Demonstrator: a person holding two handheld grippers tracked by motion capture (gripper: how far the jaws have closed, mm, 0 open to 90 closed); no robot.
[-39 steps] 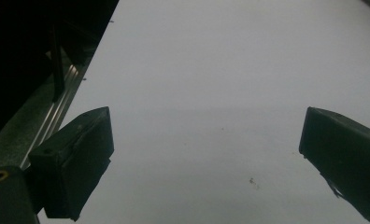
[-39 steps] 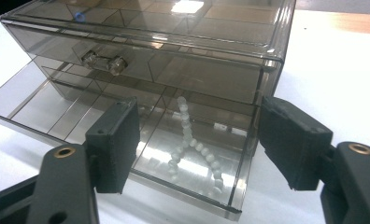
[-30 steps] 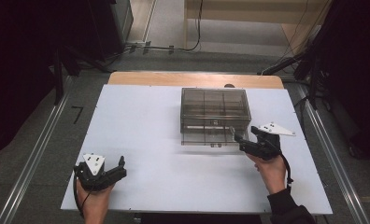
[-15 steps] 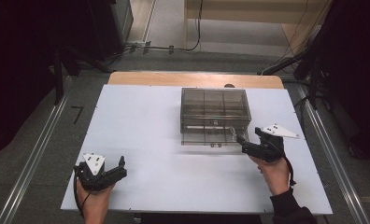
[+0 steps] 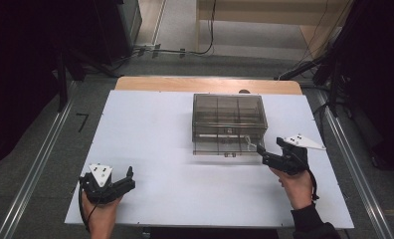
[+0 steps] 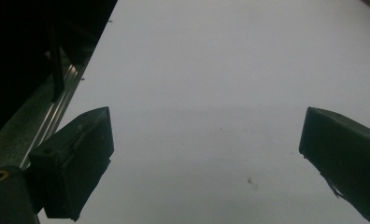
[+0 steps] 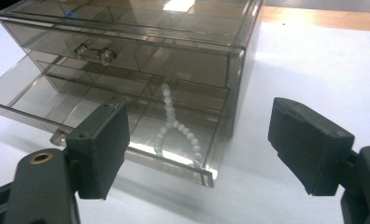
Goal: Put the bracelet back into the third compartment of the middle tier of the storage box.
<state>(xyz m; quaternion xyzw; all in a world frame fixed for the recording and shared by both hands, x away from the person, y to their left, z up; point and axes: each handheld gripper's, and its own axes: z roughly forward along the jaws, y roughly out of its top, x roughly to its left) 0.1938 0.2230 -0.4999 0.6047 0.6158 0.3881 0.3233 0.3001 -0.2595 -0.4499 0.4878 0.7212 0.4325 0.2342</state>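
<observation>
A smoky clear plastic drawer box [image 5: 228,117] stands on the white table [image 5: 150,134], right of centre. Its lower drawer [image 7: 103,116] is pulled out, and a string of white beads [image 7: 176,126] lies in the right compartment, one end leaning up against the back. The upper drawer's knob [image 7: 95,52] shows in the right gripper view. My right gripper [image 5: 262,155] is open just right of the drawer's front corner, with nothing between its jaws. My left gripper [image 5: 129,177] rests open near the table's front left corner, over bare table [image 6: 206,93].
A strip of wooden tabletop [image 5: 210,84] runs behind the white surface. Metal rails [image 5: 33,169] flank the table on both sides. Cables [image 5: 185,50] lie on the floor beyond. Wide free room lies between the two grippers.
My right gripper has drawn back a little from the box toward the table's right front. The left gripper has not moved.
</observation>
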